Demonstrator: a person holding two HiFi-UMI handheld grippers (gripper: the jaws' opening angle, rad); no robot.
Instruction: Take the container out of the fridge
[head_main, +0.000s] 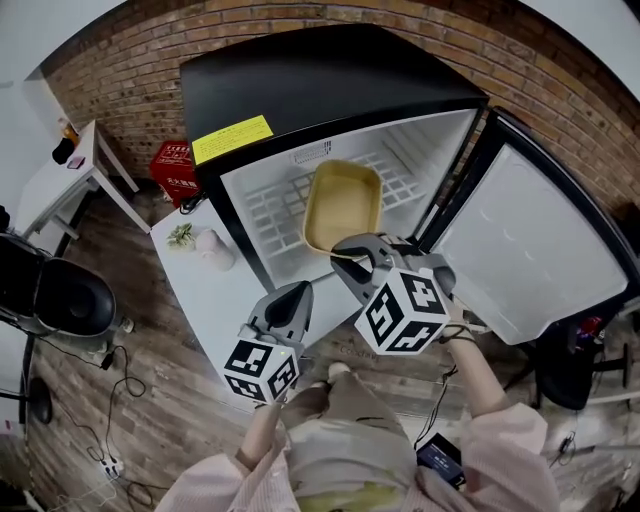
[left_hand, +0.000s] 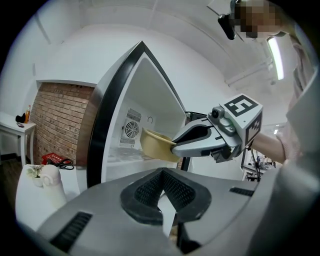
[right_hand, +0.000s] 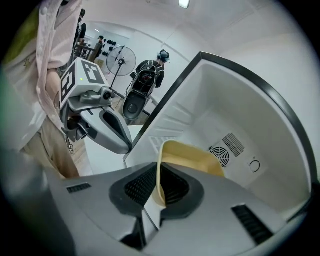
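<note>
The right gripper (head_main: 352, 258) is clamped on the near rim of the tan container (head_main: 343, 205), one pad inside the wall and one outside, a hold suited to drawing it out. The container is at the mouth of the open fridge (head_main: 300, 90), over the wire shelf (head_main: 268, 207), at 12 o'clock from that gripper. The left gripper (head_main: 297, 292), at 8 o'clock from the right, has its jaws together on nothing, apparently kept clear. The door (head_main: 520, 240) stands wide at 3 o'clock. Whether the container's base rests on the shelf cannot be told, and the pinched rim is hidden from above.
</note>
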